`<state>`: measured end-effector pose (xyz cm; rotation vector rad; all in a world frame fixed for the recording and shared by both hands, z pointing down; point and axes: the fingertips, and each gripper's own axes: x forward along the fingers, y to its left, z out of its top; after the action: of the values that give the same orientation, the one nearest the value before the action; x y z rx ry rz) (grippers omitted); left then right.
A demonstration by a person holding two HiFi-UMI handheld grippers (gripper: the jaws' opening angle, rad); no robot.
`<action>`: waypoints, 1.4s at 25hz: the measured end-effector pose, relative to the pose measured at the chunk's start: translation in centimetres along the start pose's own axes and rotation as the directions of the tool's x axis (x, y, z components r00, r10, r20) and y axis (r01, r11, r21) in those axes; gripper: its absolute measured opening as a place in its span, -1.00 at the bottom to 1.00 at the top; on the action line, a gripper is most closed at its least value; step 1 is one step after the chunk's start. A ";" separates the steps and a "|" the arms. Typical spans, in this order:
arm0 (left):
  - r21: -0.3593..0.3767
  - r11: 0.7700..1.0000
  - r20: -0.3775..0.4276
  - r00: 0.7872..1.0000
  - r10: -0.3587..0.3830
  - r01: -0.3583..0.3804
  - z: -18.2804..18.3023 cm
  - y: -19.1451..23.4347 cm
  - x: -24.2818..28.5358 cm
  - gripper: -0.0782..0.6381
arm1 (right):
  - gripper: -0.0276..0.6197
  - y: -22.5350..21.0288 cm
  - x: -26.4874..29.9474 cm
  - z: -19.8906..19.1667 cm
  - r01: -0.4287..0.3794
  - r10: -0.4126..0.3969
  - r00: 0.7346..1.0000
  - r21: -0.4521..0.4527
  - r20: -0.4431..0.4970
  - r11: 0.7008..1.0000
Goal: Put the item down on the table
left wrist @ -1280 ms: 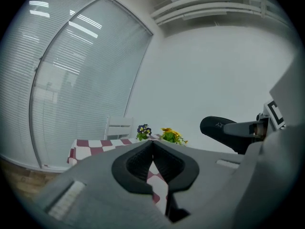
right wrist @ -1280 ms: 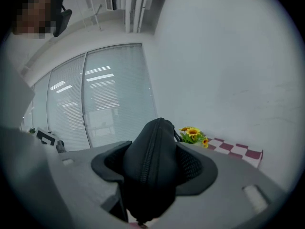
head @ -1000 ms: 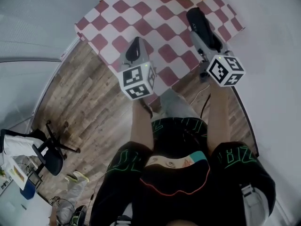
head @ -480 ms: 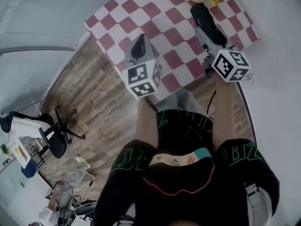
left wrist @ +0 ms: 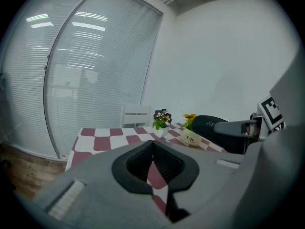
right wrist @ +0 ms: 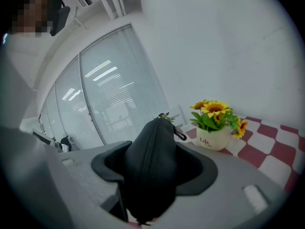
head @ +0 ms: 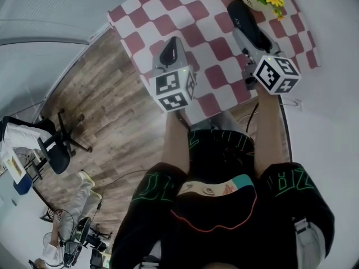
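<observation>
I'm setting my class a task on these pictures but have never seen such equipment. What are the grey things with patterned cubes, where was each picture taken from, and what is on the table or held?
There is no robot here. A person holds a hand-held clamp, called a gripper, in each hand, and the patterned cubes are part of these. The head view looks down from a camera on the person's head. The other two views come from a camera riding on each gripper, looking along its jaws. The left gripper is shut on nothing. The right gripper clamps a black zipped pouch. The table has a red-and-white checked cloth, and on it stand a pot of sunflowers and a small pot of purple flowers.
</observation>
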<state>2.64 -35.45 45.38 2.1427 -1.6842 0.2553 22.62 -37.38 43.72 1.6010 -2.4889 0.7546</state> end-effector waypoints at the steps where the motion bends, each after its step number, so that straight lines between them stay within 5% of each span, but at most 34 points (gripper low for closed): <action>1: -0.005 1.000 0.002 1.000 0.007 -0.007 0.2 0.5 0.5 -0.76 | -0.04 0.1 0.9 0.0 -0.005 0.005 1.000 -0.002 -0.007 1.000; 19: -0.063 0.997 -0.082 0.996 0.044 -0.049 -2.4 6.0 5.2 -0.76 | -0.04 1.9 12.1 -5.8 -0.059 0.052 0.980 -0.031 -0.192 0.998; 35: -0.082 0.995 -0.104 0.993 0.050 -0.058 -4.1 5.8 4.8 -0.76 | -0.04 0.6 11.1 -11.1 -0.026 0.019 0.947 -0.020 -0.320 0.999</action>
<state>-1.28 -39.12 52.01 1.9909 -1.6666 0.2973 15.07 -41.46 56.92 1.3208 -2.2773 0.9029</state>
